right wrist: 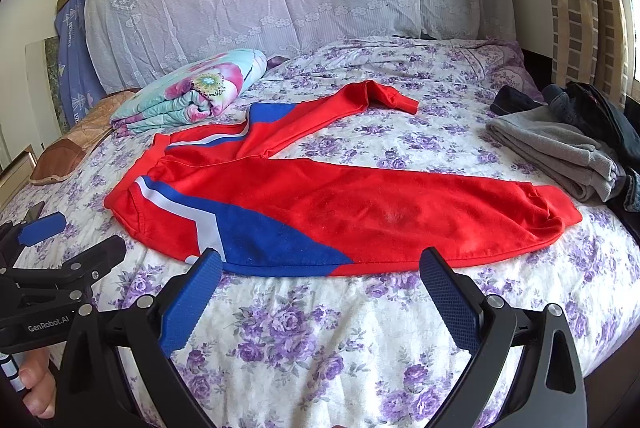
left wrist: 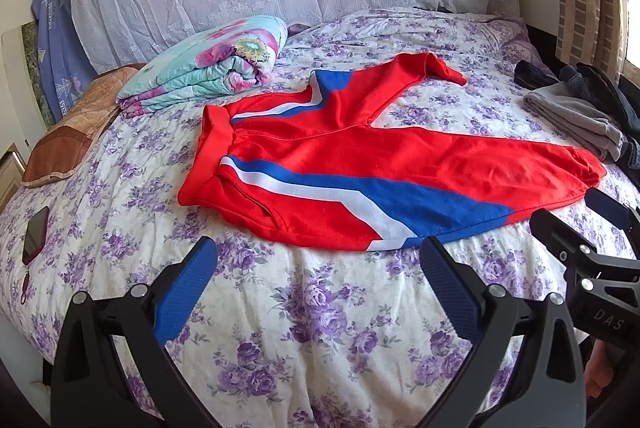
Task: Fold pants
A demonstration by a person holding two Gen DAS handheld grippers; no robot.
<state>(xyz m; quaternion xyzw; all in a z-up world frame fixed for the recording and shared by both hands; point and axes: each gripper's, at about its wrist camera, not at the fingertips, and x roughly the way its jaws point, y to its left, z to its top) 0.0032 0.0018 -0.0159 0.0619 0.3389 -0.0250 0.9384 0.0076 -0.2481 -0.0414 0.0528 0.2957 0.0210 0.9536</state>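
Nothing is folded yet: the red pants are spread just beyond both grippers' wide-spread, empty fingers.

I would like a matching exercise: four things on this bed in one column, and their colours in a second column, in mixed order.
Things:
1. pants
2. folded quilt
3. folded garment
4. phone

Colours:
A. grey
B. dark red
C. red with blue and white stripes
D. light blue with pink flowers

Pairs: 1-C, 2-D, 3-A, 4-B
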